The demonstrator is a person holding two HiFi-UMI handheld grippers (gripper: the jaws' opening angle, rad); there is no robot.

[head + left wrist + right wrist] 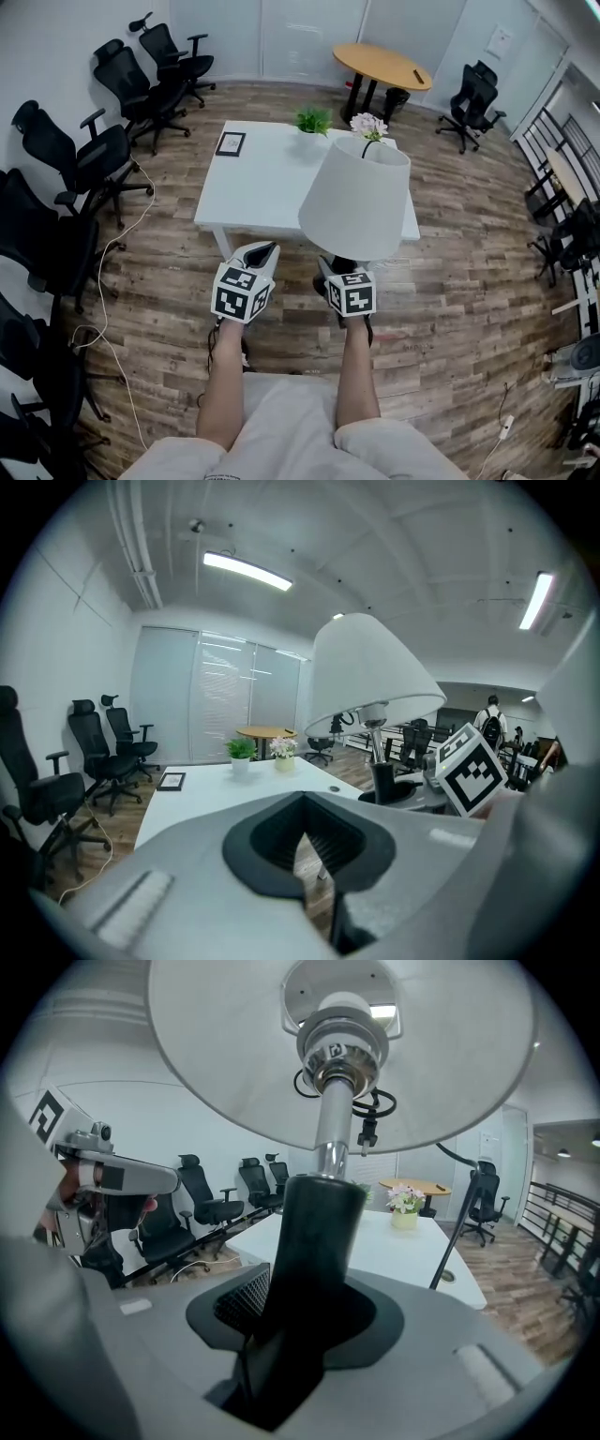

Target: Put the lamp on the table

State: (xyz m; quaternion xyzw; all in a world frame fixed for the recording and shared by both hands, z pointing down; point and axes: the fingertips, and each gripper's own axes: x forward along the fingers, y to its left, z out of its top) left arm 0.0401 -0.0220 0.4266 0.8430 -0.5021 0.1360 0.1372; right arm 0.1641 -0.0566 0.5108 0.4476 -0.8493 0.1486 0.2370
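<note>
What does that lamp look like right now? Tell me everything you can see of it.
The lamp has a wide white cone shade, fabric-looking, on a shiny metal neck above a dark cylindrical stem. It stands roughly upright in the air, its stem clamped between the right gripper's jaws, by the near edge of the white table, not resting on it.

Showing a wood-plank floor [450, 309] and white walls [56, 47], black chairs [89, 155] lining the left side, a round table [382, 66] and one more chair [472, 98] standing at the far end, pale panels [300, 37] closing the back, strip lights [246, 571] glowing overhead, a white cable [99, 281] trailing past the chairs.
</note>
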